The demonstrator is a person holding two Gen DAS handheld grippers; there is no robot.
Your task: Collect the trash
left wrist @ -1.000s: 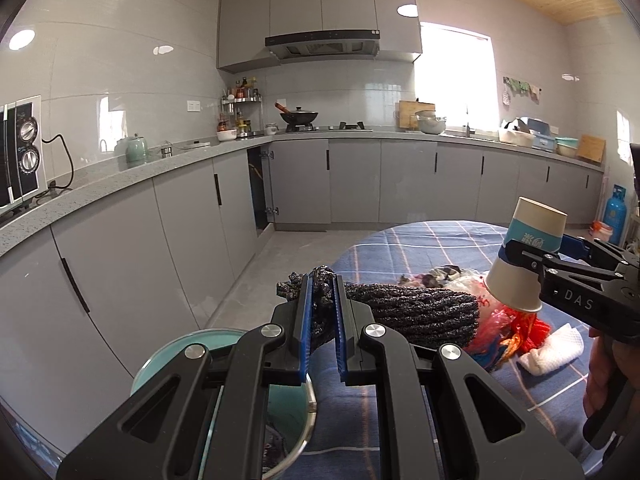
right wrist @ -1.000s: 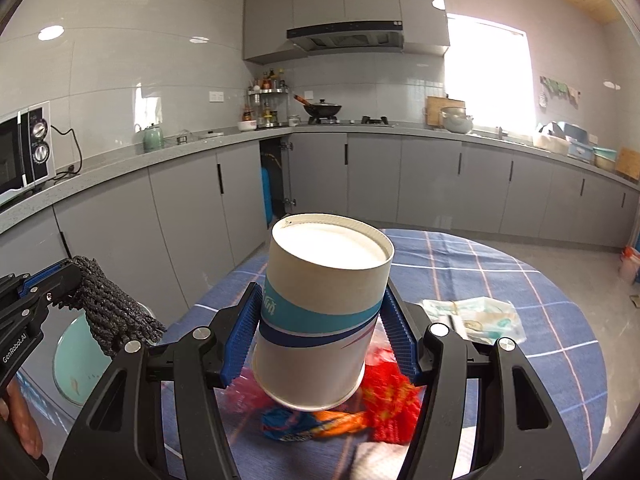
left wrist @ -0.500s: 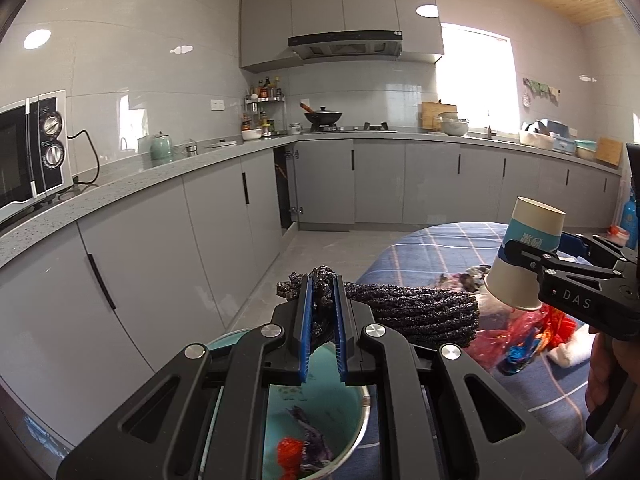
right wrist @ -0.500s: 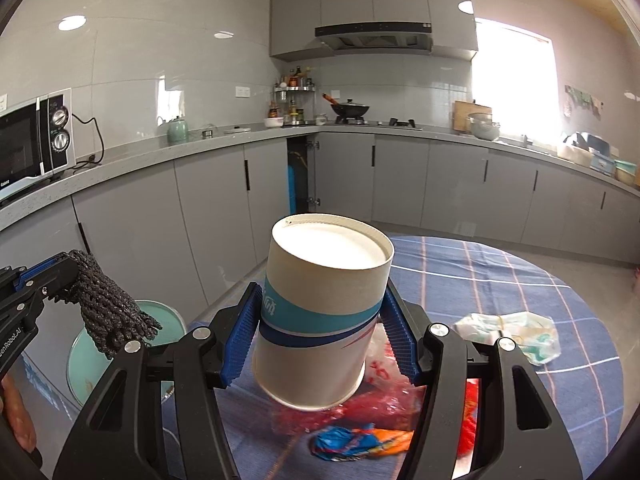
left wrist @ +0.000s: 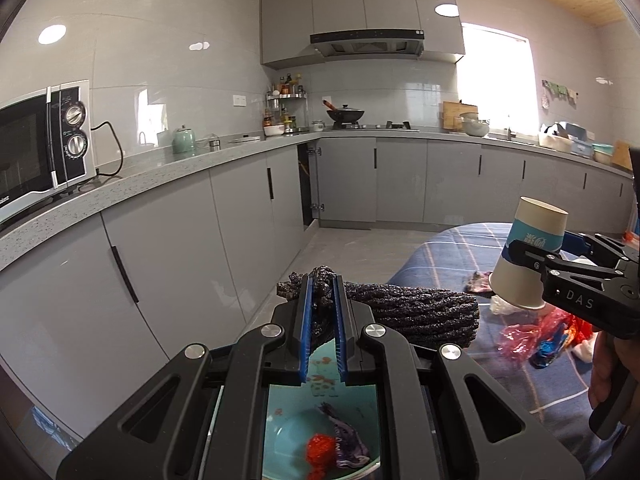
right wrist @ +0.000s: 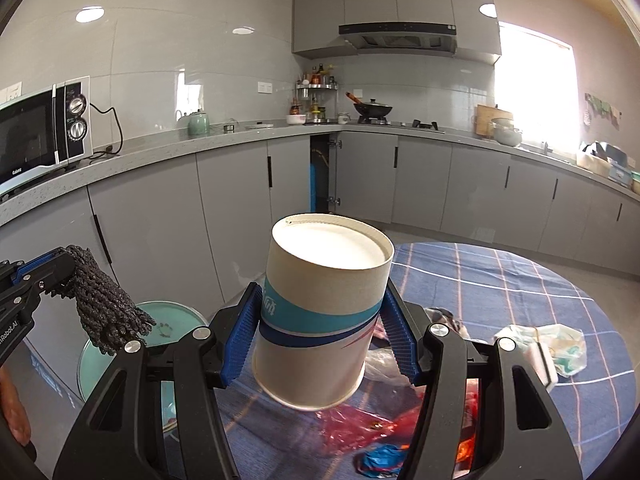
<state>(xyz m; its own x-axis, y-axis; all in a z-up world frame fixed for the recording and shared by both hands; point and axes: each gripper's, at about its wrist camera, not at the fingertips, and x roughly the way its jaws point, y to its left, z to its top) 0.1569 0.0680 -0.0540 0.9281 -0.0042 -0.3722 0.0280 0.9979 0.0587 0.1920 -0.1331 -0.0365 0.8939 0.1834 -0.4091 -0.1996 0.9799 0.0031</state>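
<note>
My left gripper (left wrist: 322, 312) is shut on a dark knitted rag (left wrist: 420, 314), which hangs over the teal trash bin (left wrist: 288, 432). The bin holds red and purple scraps. In the right wrist view the same rag (right wrist: 106, 312) dangles from the left gripper (right wrist: 48, 268) above the bin (right wrist: 176, 320). My right gripper (right wrist: 320, 336) is shut on an upside-down paper cup (right wrist: 320, 312) with a blue band, held over the table's left edge. The left wrist view shows the cup (left wrist: 528, 260) in the right gripper (left wrist: 532, 256) at far right.
A round table with a blue plaid cloth (right wrist: 500, 280) carries red plastic wrappers (right wrist: 360, 428), a blue wrapper (right wrist: 380, 456) and a crumpled clear bag (right wrist: 552, 344). Grey cabinets (left wrist: 160, 280) and a counter with a microwave (left wrist: 40, 144) run along the left. A hand (left wrist: 604, 376) holds the right tool.
Both grippers have swung left, away from the table. The bin has come under the left gripper and its inside now shows. Both grips are unchanged.
</note>
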